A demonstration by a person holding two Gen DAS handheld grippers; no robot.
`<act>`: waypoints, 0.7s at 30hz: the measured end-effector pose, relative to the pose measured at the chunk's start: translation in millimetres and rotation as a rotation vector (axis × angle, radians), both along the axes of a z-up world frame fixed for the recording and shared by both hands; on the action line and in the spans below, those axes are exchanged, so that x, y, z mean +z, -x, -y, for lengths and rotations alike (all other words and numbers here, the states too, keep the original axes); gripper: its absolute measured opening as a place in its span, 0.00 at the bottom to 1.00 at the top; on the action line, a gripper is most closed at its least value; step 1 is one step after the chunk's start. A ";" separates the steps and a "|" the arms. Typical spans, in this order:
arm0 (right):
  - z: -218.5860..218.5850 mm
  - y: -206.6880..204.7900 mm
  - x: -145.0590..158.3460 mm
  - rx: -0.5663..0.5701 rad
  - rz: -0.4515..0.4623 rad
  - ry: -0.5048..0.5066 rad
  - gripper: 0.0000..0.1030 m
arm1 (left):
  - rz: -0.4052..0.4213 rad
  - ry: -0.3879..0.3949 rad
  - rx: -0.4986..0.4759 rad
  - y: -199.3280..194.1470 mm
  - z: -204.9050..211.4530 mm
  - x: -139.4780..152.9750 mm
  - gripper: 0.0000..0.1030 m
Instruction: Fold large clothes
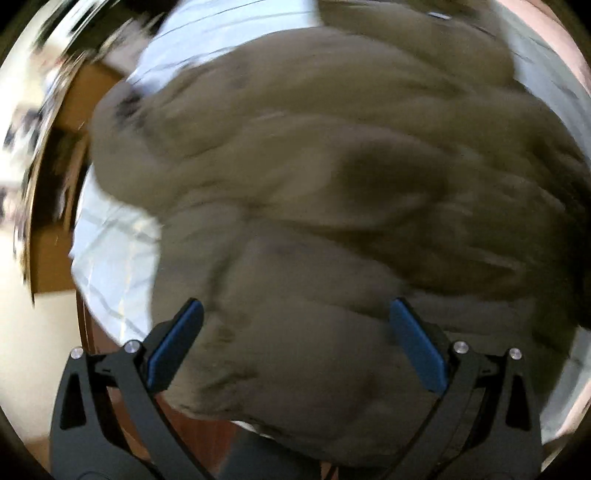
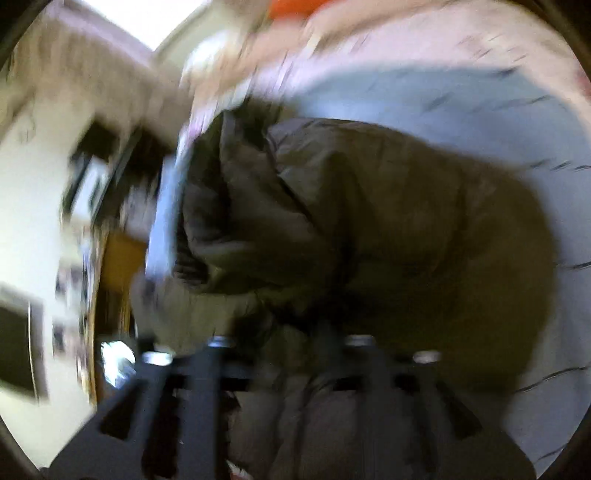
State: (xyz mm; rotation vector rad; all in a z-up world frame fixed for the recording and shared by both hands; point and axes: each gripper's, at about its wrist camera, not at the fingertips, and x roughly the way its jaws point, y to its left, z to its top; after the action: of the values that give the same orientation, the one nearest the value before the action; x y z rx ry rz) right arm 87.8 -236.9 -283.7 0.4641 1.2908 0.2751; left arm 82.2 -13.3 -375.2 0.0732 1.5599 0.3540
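A large olive-brown puffer jacket [image 1: 314, 184] lies heaped on a bed with a pale blue checked sheet [image 1: 110, 251]. My left gripper [image 1: 295, 314] is open just above the jacket's near part, its blue pads [image 1: 177, 343] spread wide with nothing between them. In the right wrist view the same jacket [image 2: 388, 229] lies bunched, its dark lining and collar folds on the left. My right gripper [image 2: 284, 332] is badly blurred; its fingers stand close together with jacket fabric bunched at them, apparently shut on it.
The sheet [image 2: 443, 103] shows around the jacket. A wooden bed frame and brown furniture [image 1: 55, 258] stand at the left, beyond them a pale floor. A pinkish blanket [image 2: 406, 33] lies at the far side. Both views are motion-blurred.
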 end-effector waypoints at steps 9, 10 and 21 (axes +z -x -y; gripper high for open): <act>41.6 41.1 -6.8 -0.123 0.034 0.206 0.86 | 0.094 0.159 0.067 0.3 -20.2 18.0 0.98; 62.0 39.9 -5.7 -0.207 0.014 0.227 0.72 | 0.109 0.184 0.056 -5.3 -4.6 19.0 0.98; 165.4 38.5 -96.9 -0.431 -0.215 0.308 0.50 | -0.045 0.112 -0.106 -97.9 122.7 -82.6 0.98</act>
State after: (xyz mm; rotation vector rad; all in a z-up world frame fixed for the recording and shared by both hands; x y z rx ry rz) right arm 49.2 -402.3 -380.6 0.5023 1.3755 -0.3389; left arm 180.1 -136.0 -457.8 0.0775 1.6102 0.1824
